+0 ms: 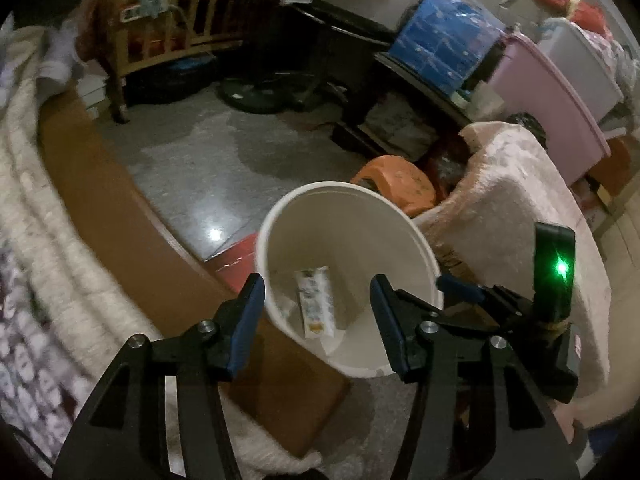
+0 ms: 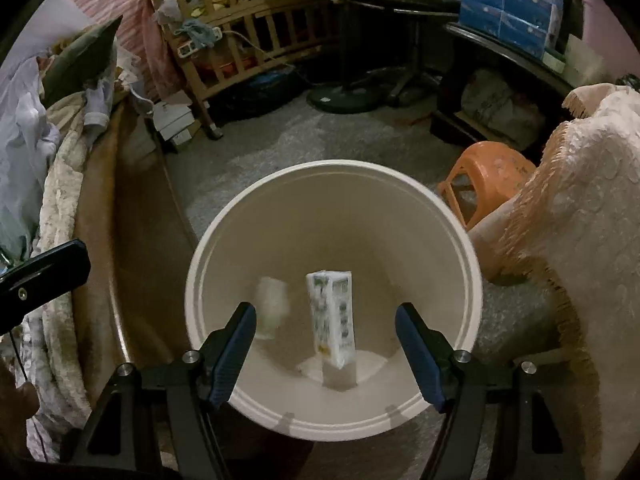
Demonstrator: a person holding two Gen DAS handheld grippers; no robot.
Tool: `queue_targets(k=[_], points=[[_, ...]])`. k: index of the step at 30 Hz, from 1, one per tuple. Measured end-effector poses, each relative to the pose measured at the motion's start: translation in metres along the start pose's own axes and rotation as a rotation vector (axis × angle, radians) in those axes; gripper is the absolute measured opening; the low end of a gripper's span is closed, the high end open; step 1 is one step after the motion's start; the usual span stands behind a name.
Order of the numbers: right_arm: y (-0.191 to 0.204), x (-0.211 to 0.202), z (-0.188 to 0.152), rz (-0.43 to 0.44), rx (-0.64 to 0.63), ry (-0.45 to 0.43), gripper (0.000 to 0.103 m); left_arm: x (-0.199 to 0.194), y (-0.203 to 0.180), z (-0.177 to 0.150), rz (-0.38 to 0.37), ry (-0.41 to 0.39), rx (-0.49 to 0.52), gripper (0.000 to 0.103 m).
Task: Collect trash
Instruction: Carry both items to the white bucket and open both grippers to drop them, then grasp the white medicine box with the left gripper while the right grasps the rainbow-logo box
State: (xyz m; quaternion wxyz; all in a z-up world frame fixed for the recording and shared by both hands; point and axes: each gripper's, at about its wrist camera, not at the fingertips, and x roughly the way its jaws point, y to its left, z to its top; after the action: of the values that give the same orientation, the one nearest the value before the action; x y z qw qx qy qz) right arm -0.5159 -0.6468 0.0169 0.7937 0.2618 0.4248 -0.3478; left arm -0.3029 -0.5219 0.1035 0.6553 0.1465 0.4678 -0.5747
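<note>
A white carton [image 2: 332, 318] printed with small green and yellow marks is inside the round white bucket [image 2: 460, 240], tall and narrow, its lower end towards the bucket's floor and its top edge creased flat; from the right wrist view it looks upright or slightly tilted, in mid-bucket. To its left a pale, blurred piece of trash [image 2: 272, 312] shows against the bucket's inner wall, too smeared to identify. From the left wrist view the same carton [image 1: 316, 306] appears leaning along the bucket's [image 1: 340, 200] inside, with something pale and crumpled beside its lower left. The bucket is plain, cream-white inside, with a rolled rim, and it stands on the grey speckled floor [image 2: 248, 152] between a brown bed edge on the left and a pink fringed blanket [image 2: 580, 220] on the right. The right gripper [image 2: 326, 354] hangs over the bucket's near rim with its blue-padded fingers spread wide and nothing between them. The left gripper [image 1: 316, 322] hovers at the bucket's left near side, its fingers parted to about the middle of their reach and also empty. Beyond the bucket sit an orange plastic stool [image 2: 492, 176], a fan base [image 2: 340, 98] and a wooden crib [image 2: 248, 40].
</note>
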Motion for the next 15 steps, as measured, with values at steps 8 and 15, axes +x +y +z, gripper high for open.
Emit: queue_targets(k=[8, 15], points=[[0.039, -0.013, -0.002, 0.020, -0.082, -0.016, 0.070, -0.037, 0.029, -0.018, 0.216, -0.070, -0.027, 0.053], [0.089, -0.034, -0.003, 0.078, -0.160, -0.051, 0.070, -0.076, 0.063, -0.041, 0.324, -0.129, -0.081, 0.053]])
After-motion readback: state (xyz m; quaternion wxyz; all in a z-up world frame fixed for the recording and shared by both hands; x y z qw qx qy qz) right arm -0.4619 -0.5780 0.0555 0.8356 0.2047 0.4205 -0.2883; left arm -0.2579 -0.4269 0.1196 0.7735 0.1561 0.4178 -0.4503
